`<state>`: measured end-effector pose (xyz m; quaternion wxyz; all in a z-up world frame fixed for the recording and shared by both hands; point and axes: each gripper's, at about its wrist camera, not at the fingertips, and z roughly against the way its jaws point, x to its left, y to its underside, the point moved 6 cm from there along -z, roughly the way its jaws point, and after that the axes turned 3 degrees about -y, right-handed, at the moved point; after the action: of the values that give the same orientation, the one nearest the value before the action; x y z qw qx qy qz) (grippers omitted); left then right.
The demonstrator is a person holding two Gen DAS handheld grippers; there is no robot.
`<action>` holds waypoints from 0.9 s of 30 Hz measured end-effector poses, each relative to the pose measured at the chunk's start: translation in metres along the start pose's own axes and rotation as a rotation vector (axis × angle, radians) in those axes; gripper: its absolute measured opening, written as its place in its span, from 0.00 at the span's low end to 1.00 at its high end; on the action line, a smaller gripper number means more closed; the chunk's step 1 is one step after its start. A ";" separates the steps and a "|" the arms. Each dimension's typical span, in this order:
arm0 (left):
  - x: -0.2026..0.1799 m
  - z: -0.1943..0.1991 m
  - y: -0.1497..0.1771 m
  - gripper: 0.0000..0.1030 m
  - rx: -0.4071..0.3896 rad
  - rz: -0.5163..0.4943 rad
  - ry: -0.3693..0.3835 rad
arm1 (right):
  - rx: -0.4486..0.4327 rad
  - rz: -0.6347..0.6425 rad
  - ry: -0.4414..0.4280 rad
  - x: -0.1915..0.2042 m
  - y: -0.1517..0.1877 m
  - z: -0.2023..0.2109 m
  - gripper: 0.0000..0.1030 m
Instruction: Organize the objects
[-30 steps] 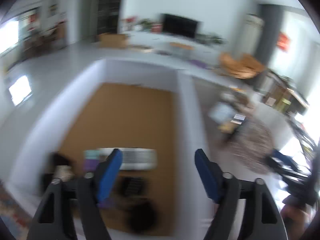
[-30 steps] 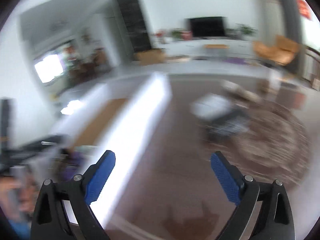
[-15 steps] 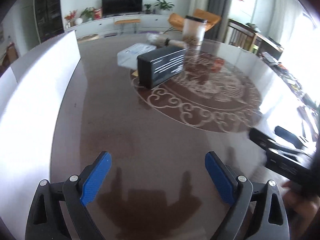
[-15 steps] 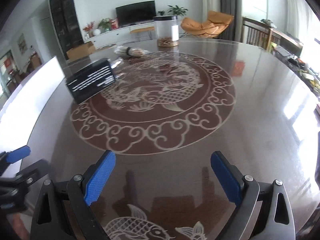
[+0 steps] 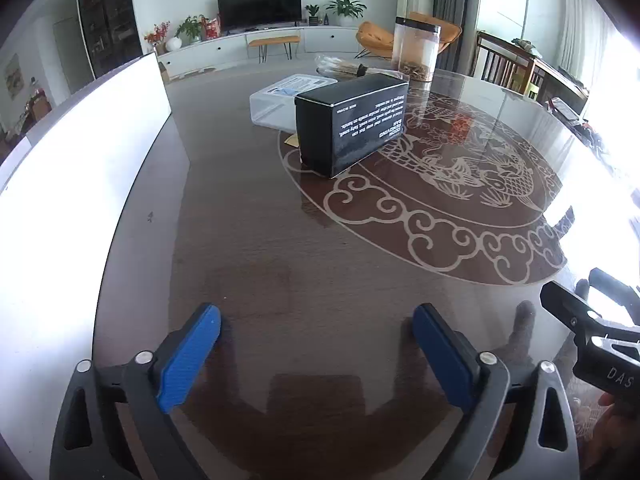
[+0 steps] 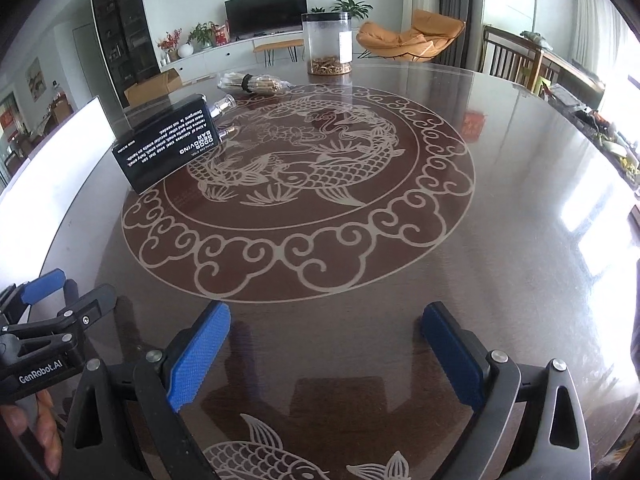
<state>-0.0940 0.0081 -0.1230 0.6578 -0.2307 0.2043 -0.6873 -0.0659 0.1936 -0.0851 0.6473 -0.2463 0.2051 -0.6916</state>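
Observation:
A black box with white print (image 5: 352, 128) (image 6: 168, 146) lies on the dark table (image 6: 520, 200). Behind it sit a clear plastic container (image 5: 284, 94), a wrapped bundle of sticks (image 6: 252, 82) and a tall clear jar with a black lid (image 6: 327, 46). A small glass bottle (image 6: 222, 106) lies beside the box. My left gripper (image 5: 316, 316) hangs low over bare table, its jaws opening with nothing between them. My right gripper (image 6: 327, 312) stands open and holds nothing. Each gripper shows at the edge of the other's view.
A tall white box wall (image 5: 80, 184) (image 6: 52, 160) runs along the table's left side. The table top carries a carp and cloud inlay (image 6: 304, 168). Chairs and a side table (image 6: 560, 76) stand beyond the far right edge. A hand (image 6: 24, 432) holds the left gripper.
Both views swung from the white box and a blurred room down onto the table top. The left jaws spread wider. Over the last half second both grippers barely moved.

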 end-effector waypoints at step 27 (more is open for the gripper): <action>0.012 -0.026 -0.142 1.00 -0.196 0.175 0.090 | 0.022 0.040 0.023 0.007 0.001 -0.005 1.00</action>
<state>-0.2245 0.0029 -0.0606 0.6797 -0.2442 0.3193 -0.6135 -0.0679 0.1864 -0.0892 0.6612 -0.2271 0.2100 -0.6835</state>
